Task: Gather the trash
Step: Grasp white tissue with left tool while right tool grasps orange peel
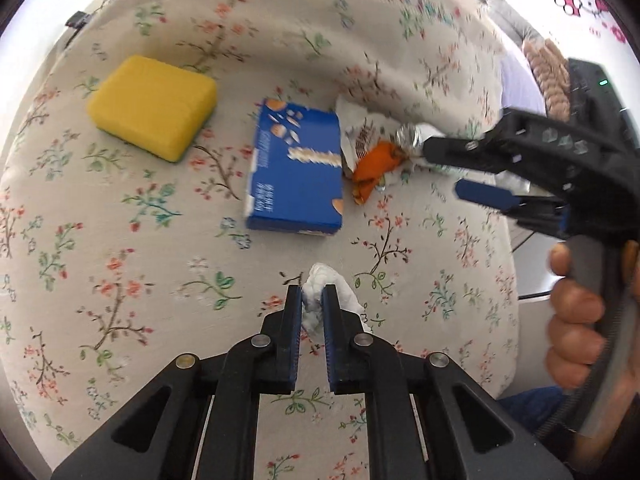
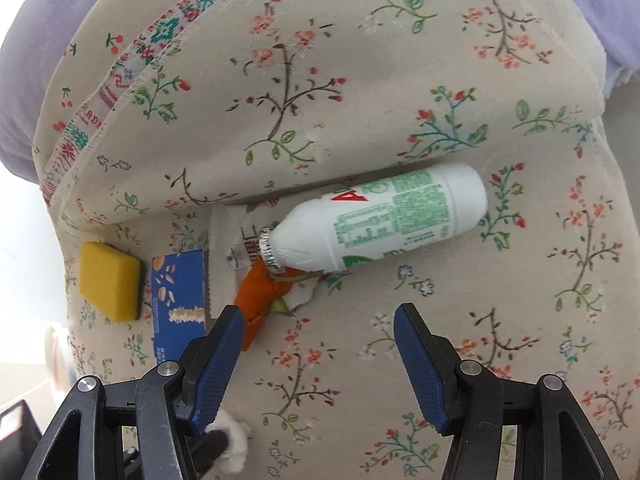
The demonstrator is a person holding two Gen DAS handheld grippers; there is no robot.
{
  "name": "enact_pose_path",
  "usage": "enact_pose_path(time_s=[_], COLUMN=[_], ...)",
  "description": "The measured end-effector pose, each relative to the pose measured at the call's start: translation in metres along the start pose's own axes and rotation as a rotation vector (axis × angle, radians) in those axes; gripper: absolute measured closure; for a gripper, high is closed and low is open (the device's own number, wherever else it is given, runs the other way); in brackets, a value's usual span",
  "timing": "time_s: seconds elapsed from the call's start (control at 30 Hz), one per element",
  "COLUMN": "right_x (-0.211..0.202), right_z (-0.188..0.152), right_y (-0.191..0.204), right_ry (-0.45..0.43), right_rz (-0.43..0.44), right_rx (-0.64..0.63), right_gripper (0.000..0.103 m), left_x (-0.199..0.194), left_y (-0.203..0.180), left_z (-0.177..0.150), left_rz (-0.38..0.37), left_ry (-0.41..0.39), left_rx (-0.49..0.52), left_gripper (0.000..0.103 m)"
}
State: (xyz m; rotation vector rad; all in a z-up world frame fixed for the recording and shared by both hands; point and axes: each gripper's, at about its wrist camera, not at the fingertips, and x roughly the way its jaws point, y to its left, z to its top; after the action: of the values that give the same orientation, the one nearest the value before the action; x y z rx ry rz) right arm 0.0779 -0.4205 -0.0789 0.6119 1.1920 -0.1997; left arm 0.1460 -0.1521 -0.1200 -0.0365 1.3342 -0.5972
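Note:
My left gripper (image 1: 312,294) is shut on a crumpled white tissue (image 1: 334,292) on the floral cloth. Beyond it lie a blue snack box (image 1: 296,172), an orange wrapper (image 1: 374,168) and a white printed wrapper (image 1: 360,128). My right gripper (image 2: 318,320) is open above the cloth, just short of a white bottle (image 2: 380,224) that lies on its side with its foil mouth toward the orange wrapper (image 2: 260,292). The blue box (image 2: 178,300) lies left of the right gripper. The right gripper also shows in the left wrist view (image 1: 444,168), over the bottle.
A yellow sponge (image 1: 154,106) lies left of the blue box; it also shows in the right wrist view (image 2: 110,280). The floral cloth (image 1: 120,260) covers a cushioned surface with a raised fold behind the trash. The cloth's edge drops off at the right.

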Motion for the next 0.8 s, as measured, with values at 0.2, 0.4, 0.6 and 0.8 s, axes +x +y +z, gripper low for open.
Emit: enact_pose_path(time_s=[0.2, 0.4, 0.6, 0.8], right_x=[0.017, 0.043, 0.056, 0.025], right_z=[0.000, 0.000, 0.001, -0.009], right_y=[0.016, 0.030, 0.033, 0.040], right_ry=[0.021, 0.046, 0.022, -0.043], right_rz=[0.028, 0.020, -0.003, 0.040], right_rx=[-0.023, -0.007, 0.027, 0.031], right_gripper=[0.036, 0.036, 0.078, 0.085], left_x=[-0.021, -0.034, -0.046, -0.063], left_y=[0.017, 0.028, 0.038, 0.050], left_z=[0.000, 0.001, 0.000, -0.003], left_rz=[-0.005, -0.002, -0.007, -0.029], left_ry=[-0.034, -0.050, -0.068, -0.084], left_rx=[-0.041, -0.050, -0.062, -0.075], left_gripper=[0.092, 0.092, 0.092, 0.092])
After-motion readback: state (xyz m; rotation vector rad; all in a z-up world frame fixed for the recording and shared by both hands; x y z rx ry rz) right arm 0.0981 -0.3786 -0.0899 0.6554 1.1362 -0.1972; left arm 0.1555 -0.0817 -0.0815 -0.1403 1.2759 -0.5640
